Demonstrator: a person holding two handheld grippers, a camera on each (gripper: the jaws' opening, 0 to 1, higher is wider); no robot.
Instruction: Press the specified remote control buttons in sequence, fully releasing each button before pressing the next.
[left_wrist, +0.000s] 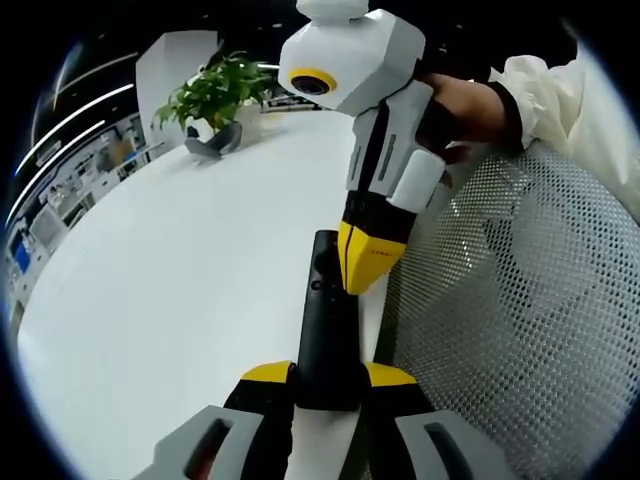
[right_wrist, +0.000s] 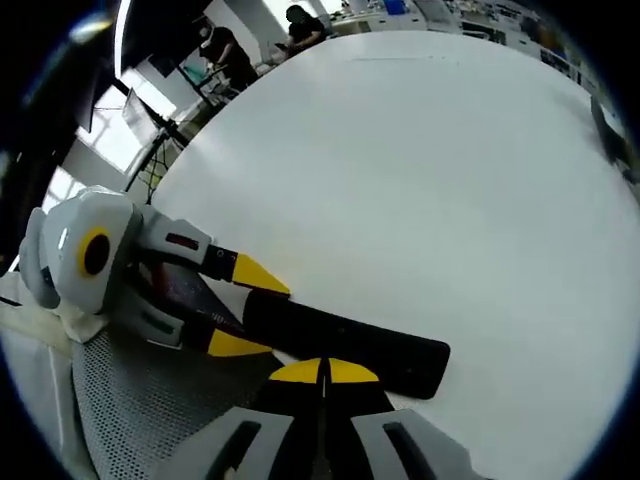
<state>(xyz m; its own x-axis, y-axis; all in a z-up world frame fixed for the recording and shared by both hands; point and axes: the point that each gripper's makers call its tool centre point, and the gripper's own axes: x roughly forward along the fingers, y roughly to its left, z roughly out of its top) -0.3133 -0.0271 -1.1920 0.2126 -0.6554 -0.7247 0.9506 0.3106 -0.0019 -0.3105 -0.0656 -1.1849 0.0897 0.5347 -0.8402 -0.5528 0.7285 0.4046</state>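
Remote overhanging table edge, open room beyond. Left gripper clamping remote; right gripper closed, tip seemingly touching remote.

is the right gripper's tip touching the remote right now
Touching. In the left gripper view the right gripper has its shut yellow tip pressed against the remote, no gap showing.

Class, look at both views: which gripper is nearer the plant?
Right. The right gripper presses the remote farther up the table toward the plant; the left gripper clamps the remote's near end.
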